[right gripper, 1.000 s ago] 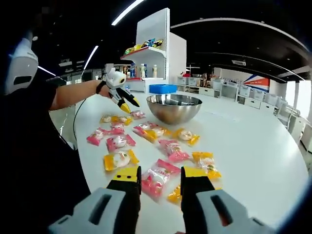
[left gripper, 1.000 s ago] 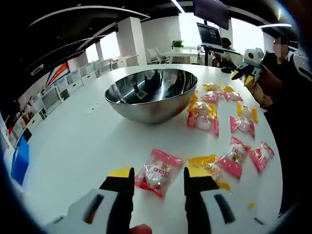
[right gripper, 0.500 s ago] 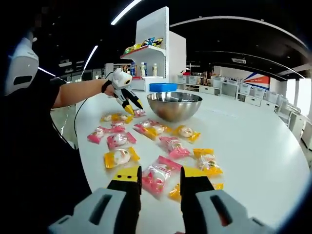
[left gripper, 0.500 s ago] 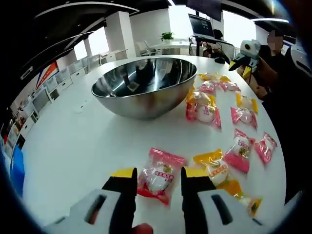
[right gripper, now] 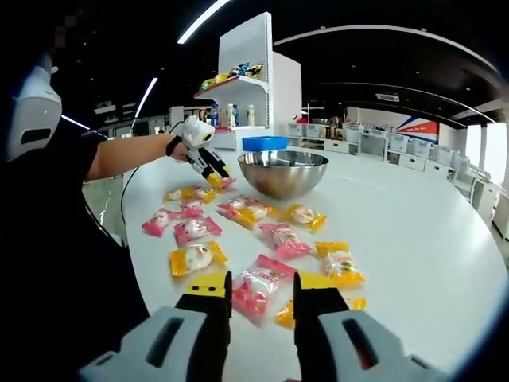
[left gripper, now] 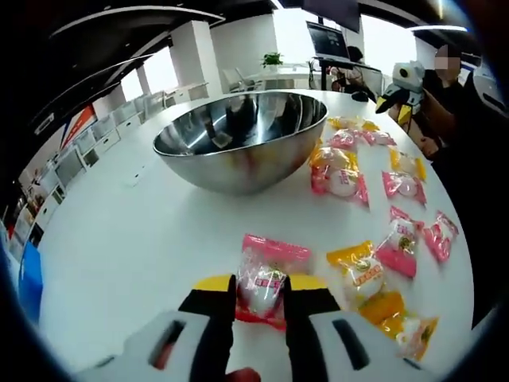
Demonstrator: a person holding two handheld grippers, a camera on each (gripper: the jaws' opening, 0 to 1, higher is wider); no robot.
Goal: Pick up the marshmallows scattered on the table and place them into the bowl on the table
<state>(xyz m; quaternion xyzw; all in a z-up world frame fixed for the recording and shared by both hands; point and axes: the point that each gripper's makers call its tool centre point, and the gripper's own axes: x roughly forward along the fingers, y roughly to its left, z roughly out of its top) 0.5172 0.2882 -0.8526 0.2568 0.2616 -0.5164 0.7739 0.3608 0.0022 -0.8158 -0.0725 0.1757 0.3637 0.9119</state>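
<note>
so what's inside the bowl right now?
No packets visible in the steel bowl: the left gripper view shows bare metal with reflections on the far inner wall and floor. The near rim hides the closest part of the bottom.

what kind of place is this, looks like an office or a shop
Most likely an open-plan office or showroom: a large white table, a display shelf stocked with goods, rows of desks along the windows, and a wall screen.

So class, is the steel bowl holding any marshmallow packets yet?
Empty as far as visible: the bowl shows bare reflective metal inside, while packets lie beside it.
</note>
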